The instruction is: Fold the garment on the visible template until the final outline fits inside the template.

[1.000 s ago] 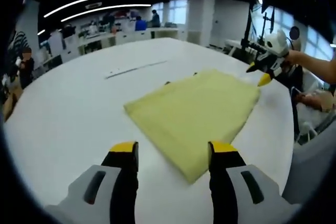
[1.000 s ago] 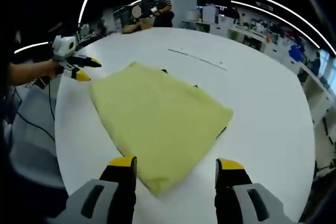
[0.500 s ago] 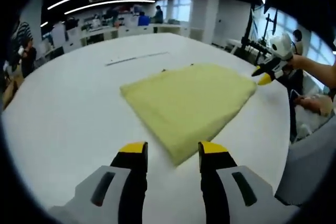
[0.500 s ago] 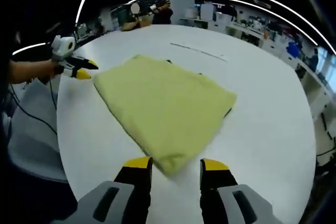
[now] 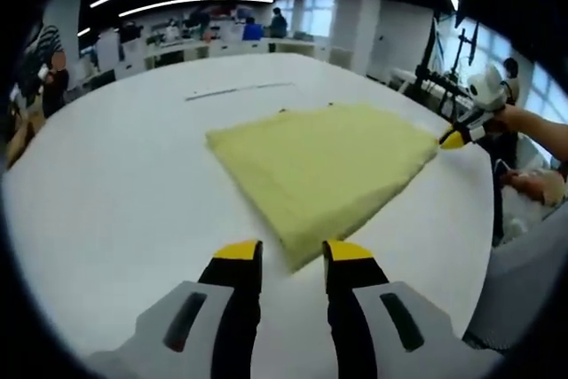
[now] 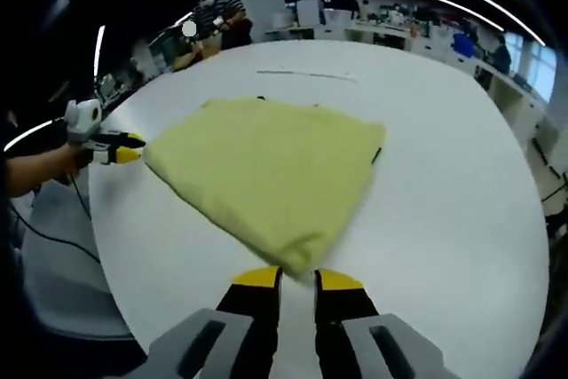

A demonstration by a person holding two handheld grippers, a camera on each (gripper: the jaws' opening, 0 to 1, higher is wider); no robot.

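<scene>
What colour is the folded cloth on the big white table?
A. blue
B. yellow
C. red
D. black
B: the folded garment lying flat on the white table is pale yellow in both the left and right gripper views.

A broad white table (image 5: 106,201) carries a folded yellow garment (image 5: 324,161), lying flat just ahead of the jaws. Dark template marks (image 6: 376,155) peek out at the cloth's far edges. Well beyond it, a thin line (image 5: 238,90) crosses the tabletop.
</scene>
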